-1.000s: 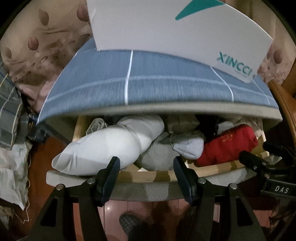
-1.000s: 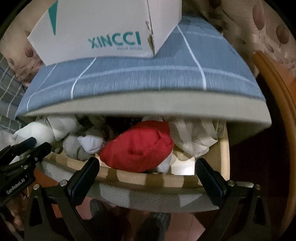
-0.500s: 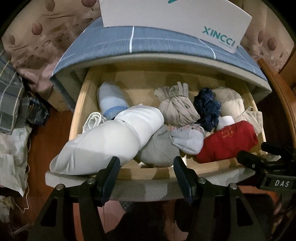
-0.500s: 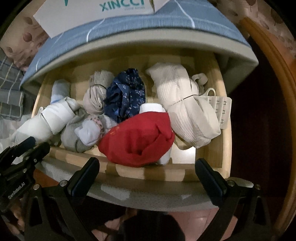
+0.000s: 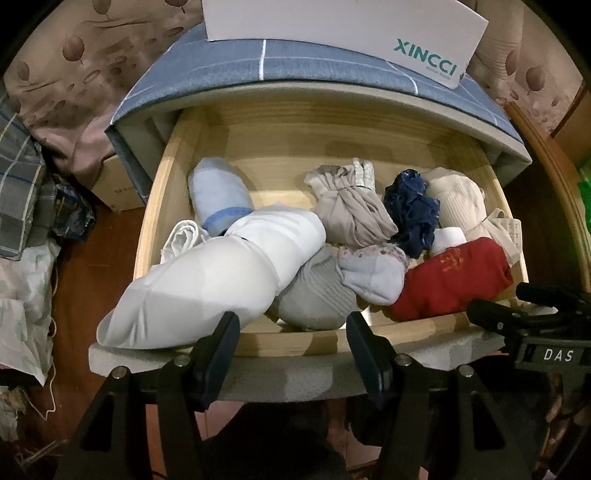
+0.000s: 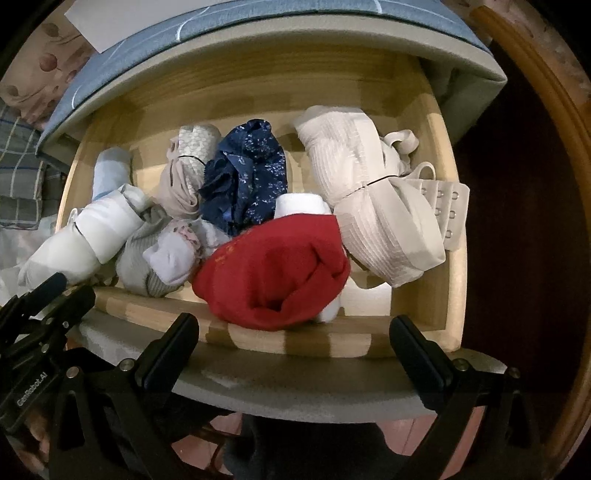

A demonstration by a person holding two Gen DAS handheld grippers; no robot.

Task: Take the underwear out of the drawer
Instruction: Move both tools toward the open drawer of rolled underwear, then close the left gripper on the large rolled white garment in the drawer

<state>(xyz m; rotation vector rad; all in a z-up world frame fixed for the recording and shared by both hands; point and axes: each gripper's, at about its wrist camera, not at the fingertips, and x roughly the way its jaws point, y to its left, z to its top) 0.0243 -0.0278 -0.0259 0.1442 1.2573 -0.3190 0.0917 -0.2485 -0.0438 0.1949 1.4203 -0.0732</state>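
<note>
The wooden drawer [image 5: 155, 206] is seen pulled well out from under a blue checked top [image 5: 332, 62], on which a white box marked XINCCI [image 5: 343, 22] is set. The drawer is filled with rolled and bundled underwear. A large white roll [image 5: 207, 280] is laid at the front left, with one end hanging over the drawer's front edge. A pale blue roll [image 5: 218, 192] is tucked behind it. A grey ribbed bundle [image 5: 314, 299] and a small lilac piece [image 5: 373, 273] are pressed against the white roll's right side. A beige knotted bundle [image 5: 351, 206] and a dark blue patterned piece [image 6: 243, 173] are placed in the middle. A red roll [image 6: 273, 269] is set at the front right, touching the front wall, and a cream ribbed bra [image 6: 369, 199] is laid beside it at the right wall.

The left tongs [image 5: 291, 347] are held just before the drawer front, spread moderately, with nothing between the fingers. The right tongs [image 6: 295, 350] are spread wide, also empty, in front of the red roll. No garment is touched by either.
</note>
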